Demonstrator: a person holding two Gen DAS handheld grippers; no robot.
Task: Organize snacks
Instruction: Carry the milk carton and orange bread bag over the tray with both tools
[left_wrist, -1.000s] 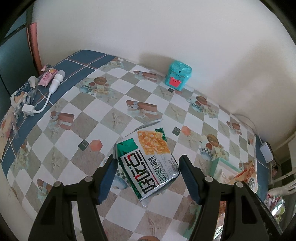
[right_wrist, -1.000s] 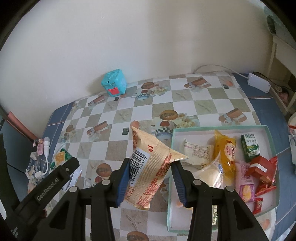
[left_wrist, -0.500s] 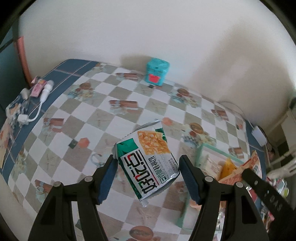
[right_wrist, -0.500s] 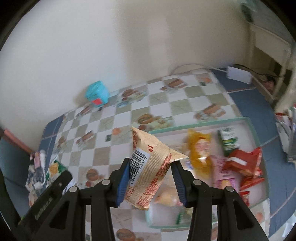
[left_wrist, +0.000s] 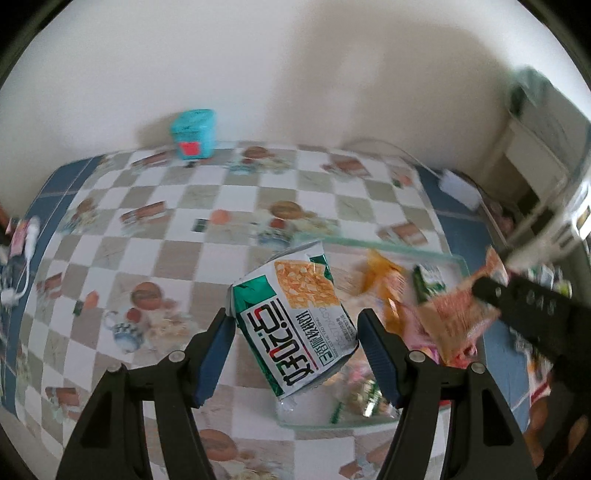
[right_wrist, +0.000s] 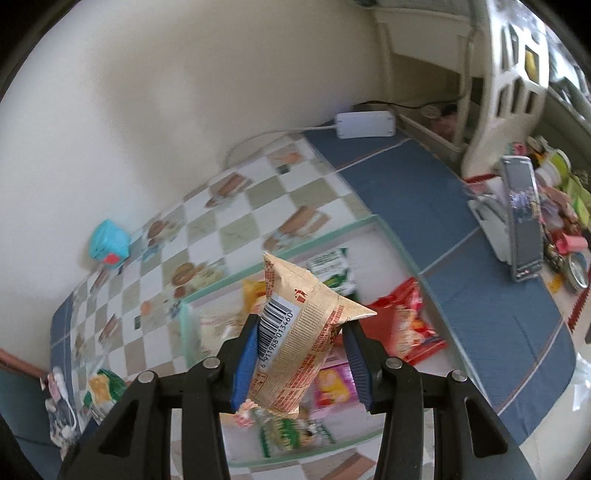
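Observation:
My left gripper (left_wrist: 293, 321) is shut on a green-and-white cracker packet (left_wrist: 295, 325), held in the air above the near left corner of a mint-rimmed tray (left_wrist: 388, 245). A beige snack bag with a barcode (right_wrist: 295, 332) is pinched upright in my right gripper (right_wrist: 300, 326), shut on it over the middle of the tray (right_wrist: 325, 234). Inside the tray lie a red packet (right_wrist: 410, 325), a green-and-white packet (right_wrist: 328, 266), a pink one (right_wrist: 332, 384) and a yellow one (right_wrist: 253, 291). The beige bag (left_wrist: 458, 314) also shows at the right of the left wrist view.
A teal cube box (left_wrist: 194, 133) stands by the wall at the back of the checkered tablecloth. A white power strip (right_wrist: 365, 123) lies at the far right corner. A phone on a stand (right_wrist: 522, 218) and cluttered shelves sit right of the table. A white cable (left_wrist: 26, 251) lies at the left edge.
Both grippers have swung to the right with their packets and now hang over the tray; both wrists have rolled. Neither grip has changed.

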